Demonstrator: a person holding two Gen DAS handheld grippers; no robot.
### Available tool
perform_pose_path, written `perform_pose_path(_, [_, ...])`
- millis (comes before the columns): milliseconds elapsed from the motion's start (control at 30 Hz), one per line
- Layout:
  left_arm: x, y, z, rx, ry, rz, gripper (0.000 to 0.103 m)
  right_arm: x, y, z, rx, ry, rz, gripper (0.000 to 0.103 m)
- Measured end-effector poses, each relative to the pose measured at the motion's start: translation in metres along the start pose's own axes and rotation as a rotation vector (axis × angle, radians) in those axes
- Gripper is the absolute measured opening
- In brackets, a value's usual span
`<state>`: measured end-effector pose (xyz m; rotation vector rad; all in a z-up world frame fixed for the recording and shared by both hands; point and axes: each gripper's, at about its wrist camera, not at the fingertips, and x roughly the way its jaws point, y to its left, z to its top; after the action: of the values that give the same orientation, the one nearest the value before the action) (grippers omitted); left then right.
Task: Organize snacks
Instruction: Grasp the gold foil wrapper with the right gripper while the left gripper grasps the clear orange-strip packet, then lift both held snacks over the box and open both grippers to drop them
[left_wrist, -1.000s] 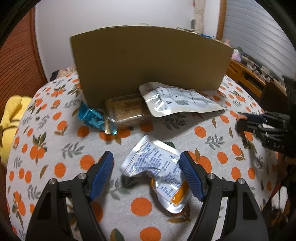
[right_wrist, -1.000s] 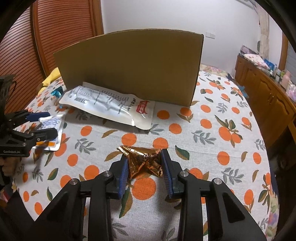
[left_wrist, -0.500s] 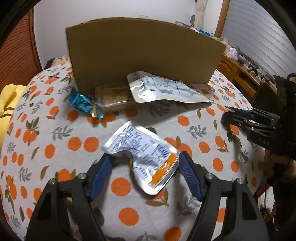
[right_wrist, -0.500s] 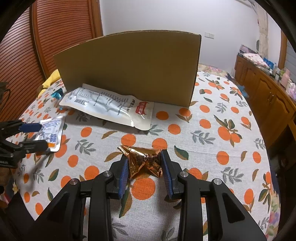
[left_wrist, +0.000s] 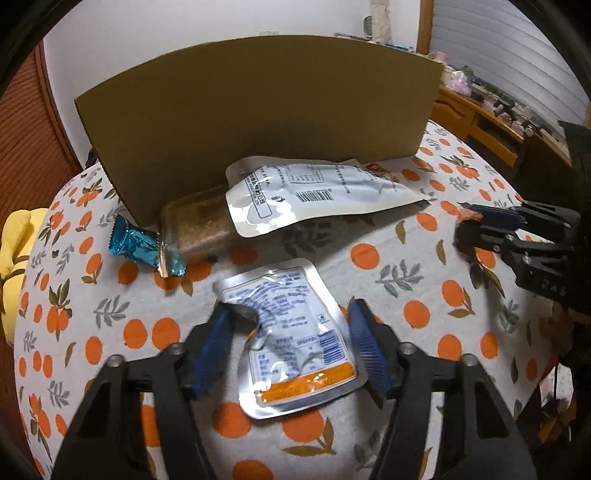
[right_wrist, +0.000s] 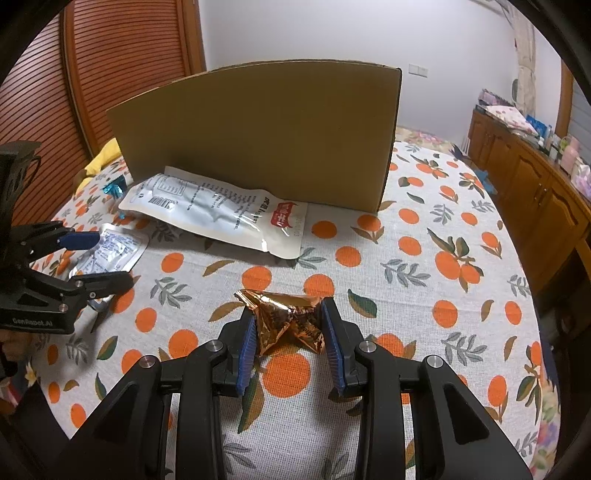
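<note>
The silver pouch (left_wrist: 291, 332) is being straddled by the left gripper (left_wrist: 291, 341), jaws closing, pads not yet pressing. The copper wrapper (right_wrist: 290, 319) is being clamped by the right gripper (right_wrist: 288, 339).

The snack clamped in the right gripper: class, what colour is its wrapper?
Shiny copper-orange foil wrapper, seen best in the right wrist view.

Room setting — white wall (right_wrist: 332, 33) behind, slatted reddish-brown door (right_wrist: 122, 55) at left, wooden cabinets (right_wrist: 528, 184) along the right; counter under an orange-print cloth (right_wrist: 443, 258).
</note>
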<state>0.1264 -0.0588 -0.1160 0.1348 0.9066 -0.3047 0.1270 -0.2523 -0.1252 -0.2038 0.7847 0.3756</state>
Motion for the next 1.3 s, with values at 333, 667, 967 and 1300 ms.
perform_pose_path(333, [-0.017,0.012,-0.009,-0.020,-0.036,-0.060,0.031,0.000,0.000,0.000,0.000,0.001,-0.001,0.032])
perform_pose_path(667, [-0.035,0.004,-0.014,-0.011,-0.089,-0.085,0.025,0.000,0.001,0.000,-0.004,0.003,-0.004,0.032])
perform_pose_path(967, [-0.048,-0.002,-0.014,-0.006,-0.134,-0.111,0.020,0.000,0.001,0.000,-0.004,0.002,-0.001,0.032])
perform_pose_path(1300, [-0.059,-0.003,-0.009,-0.011,-0.167,-0.115,0.020,-0.001,0.000,0.000,-0.001,-0.012,0.006,0.031])
